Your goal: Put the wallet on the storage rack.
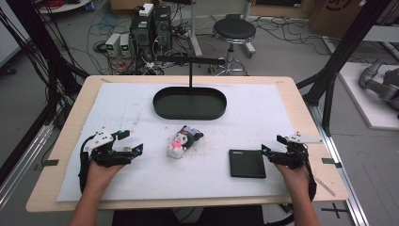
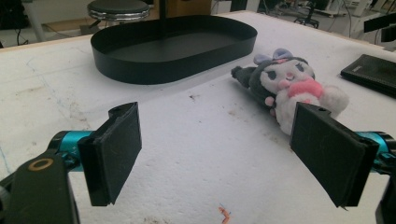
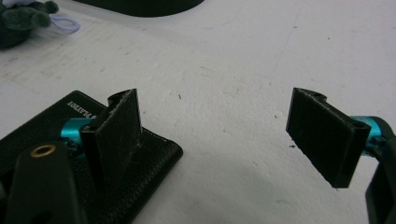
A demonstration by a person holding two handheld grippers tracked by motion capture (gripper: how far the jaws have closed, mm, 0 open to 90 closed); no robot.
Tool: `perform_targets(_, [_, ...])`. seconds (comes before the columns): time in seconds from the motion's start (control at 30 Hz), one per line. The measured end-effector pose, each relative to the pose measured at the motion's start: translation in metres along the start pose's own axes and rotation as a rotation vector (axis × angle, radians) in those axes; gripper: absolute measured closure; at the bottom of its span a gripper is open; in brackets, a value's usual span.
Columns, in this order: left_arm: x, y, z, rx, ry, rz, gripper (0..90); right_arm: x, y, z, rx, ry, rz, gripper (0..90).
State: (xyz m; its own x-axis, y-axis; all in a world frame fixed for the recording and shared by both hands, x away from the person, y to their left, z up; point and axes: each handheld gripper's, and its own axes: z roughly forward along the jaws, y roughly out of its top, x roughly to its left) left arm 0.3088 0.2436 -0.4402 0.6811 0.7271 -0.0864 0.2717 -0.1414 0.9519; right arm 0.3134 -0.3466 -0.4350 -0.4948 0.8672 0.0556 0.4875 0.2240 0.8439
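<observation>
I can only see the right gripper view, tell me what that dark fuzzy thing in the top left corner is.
Observer: A plush toy, dark with a white and pink front, lying on the white mat between the two hand-held grippers.
Operator: And the black thing under my left jaw?
Observer: A flat black wallet, lying just beside the right hand-held gripper, on its toy side.
Operator: What is the black edge at the very top?
Observer: An empty oval black tray at the far middle of the mat.
Operator: Is the left hand-held gripper holding anything?
Observer: No, its jaws stand open and empty, facing the toy.
</observation>
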Motion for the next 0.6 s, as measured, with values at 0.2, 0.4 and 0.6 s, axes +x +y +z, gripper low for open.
perform_targets(0.2, [-0.002, 0.004, 0.007, -0.013, -0.01, 0.004, 16.8, 0.001, -0.002, -0.006, 0.004, 0.007, 0.001, 18.4])
perform_targets(0.4, [-0.004, 0.005, 0.009, -0.023, -0.023, 0.014, 16.8, 0.003, -0.004, -0.017, -0.012, 0.006, 0.01, 18.4])
perform_targets(0.6, [0.001, 0.005, 0.007, -0.03, -0.011, 0.001, 16.7, 0.015, -0.005, -0.016, 0.029, 0.041, 0.014, 18.4])
